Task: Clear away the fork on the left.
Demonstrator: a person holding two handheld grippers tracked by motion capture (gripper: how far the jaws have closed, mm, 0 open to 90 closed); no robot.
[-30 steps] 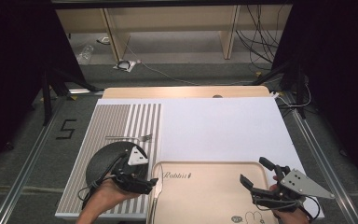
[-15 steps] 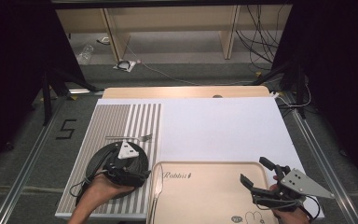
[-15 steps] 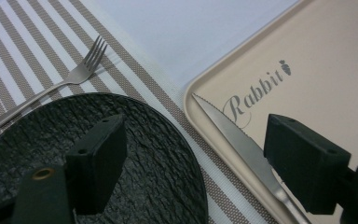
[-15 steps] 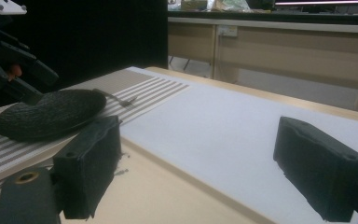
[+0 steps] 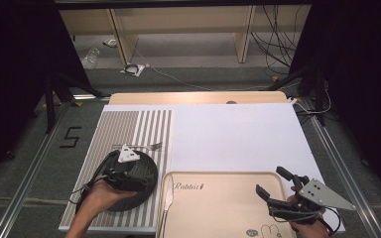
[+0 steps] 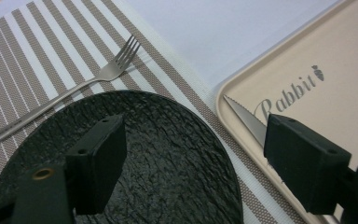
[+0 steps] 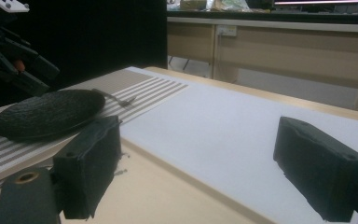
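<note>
- Evidently mid table-setting: left gripper [image 5: 124,174] over the black plate [image 5: 138,191] on the striped placemat [image 5: 144,129], at about 8 o'clock on the table; jaws wide apart and clamped on nothing, as seen in the left gripper view, with the plate [image 6: 168,158] showing between them.
- Fork [image 5: 146,147] lying flat on the placemat just beyond the plate's far rim, at 12 o'clock from the plate; close to the rim, touching or not hard to tell; tines pointing to 3 o'clock in the high view.
- Knife [image 5: 167,202] lying along the left edge of the beige tray [image 5: 218,198], at 3 o'clock from the plate, blade tip [image 6: 235,108] pointing away from the person.
- Right gripper [image 5: 279,191] over the tray's right edge at 5 o'clock on the table; jaws apart, empty; well apart from plate, fork and knife.
- Step in hand, by judgement: plate set down and let go, cutlery not yet laid beside it.
- Next move likely calls for swinging the left gripper toward 3 o'clock to the knife, lowering the jaws astride the thin handle, closing firmly; risk of the flat handle slipping against the tray wall.
</note>
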